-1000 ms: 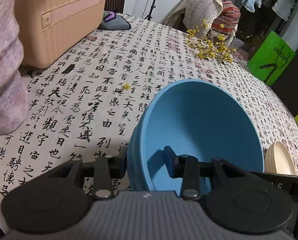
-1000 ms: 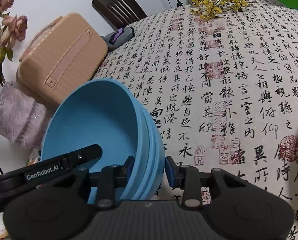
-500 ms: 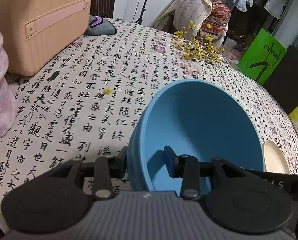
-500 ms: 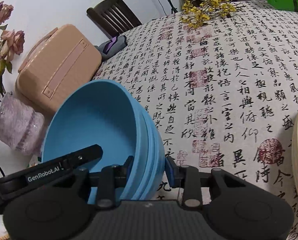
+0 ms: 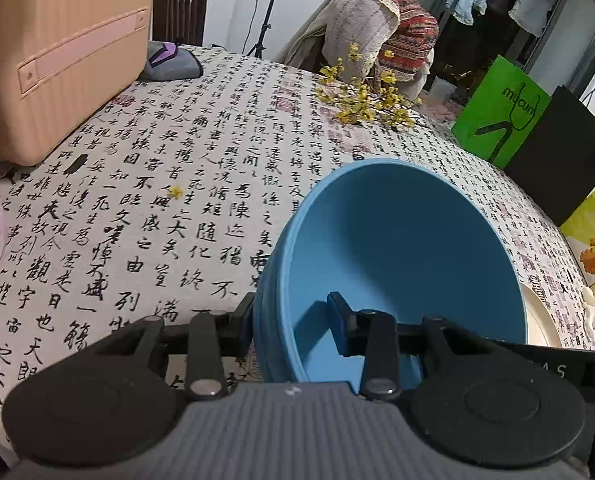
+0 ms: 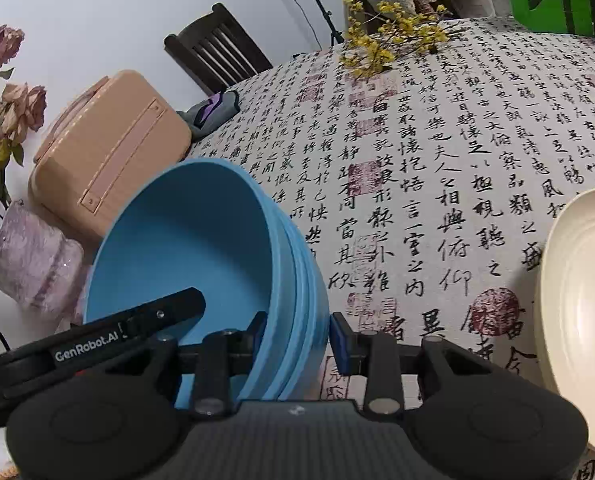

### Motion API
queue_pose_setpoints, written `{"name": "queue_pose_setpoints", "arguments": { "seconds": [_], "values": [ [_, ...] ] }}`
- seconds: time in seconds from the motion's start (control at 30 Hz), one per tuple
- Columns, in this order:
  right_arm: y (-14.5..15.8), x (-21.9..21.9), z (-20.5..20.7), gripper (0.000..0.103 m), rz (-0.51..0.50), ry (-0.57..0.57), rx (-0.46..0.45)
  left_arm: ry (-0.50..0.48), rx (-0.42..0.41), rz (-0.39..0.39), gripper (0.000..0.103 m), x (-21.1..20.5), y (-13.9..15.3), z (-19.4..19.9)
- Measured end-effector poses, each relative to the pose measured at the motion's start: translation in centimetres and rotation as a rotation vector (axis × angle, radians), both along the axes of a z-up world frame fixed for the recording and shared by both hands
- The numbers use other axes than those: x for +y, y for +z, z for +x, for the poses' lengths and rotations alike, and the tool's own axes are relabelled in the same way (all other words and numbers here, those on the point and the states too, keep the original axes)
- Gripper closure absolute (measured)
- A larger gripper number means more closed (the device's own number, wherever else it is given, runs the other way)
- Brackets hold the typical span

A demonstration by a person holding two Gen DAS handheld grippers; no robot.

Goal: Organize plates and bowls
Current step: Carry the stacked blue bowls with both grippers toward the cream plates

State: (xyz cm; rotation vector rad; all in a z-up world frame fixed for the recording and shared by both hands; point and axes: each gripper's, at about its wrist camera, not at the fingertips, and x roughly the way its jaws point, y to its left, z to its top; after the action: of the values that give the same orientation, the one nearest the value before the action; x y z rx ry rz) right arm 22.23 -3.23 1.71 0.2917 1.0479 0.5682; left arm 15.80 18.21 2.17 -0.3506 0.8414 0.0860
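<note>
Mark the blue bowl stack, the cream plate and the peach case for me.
blue bowl stack (image 6: 185, 240): right wrist view, inner wall of the top bowl.
cream plate (image 6: 577, 300): right wrist view, its inner face.
peach case (image 5: 57, 60): left wrist view, ribbed side panel.

Both views evenly lit, soft indoor light, no harsh glare. Colours slightly muted, mild compression grain. Strong fisheye bend: tablecloth (image 5: 145, 216) curves away, dark vignette at corners (clearest top left of right view). Soft shadow under finger inside bowl (image 5: 397, 248); faint shadow beside plate (image 6: 577, 300) on cloth. Foreground gripper bodies sharp; far clutter behind table softer. No motion blur visible.
</note>
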Motion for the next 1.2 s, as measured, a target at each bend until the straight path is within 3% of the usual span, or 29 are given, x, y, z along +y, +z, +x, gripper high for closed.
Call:
{"name": "queue_pose_setpoints", "arguments": {
  "seconds": [1.2],
  "values": [
    [0.5, -7.1, 0.4, 0.070, 0.026, -0.112, -0.025, -0.098, -0.028, 0.004, 0.066, -6.2, 1.0, 2.4]
  ]
}}
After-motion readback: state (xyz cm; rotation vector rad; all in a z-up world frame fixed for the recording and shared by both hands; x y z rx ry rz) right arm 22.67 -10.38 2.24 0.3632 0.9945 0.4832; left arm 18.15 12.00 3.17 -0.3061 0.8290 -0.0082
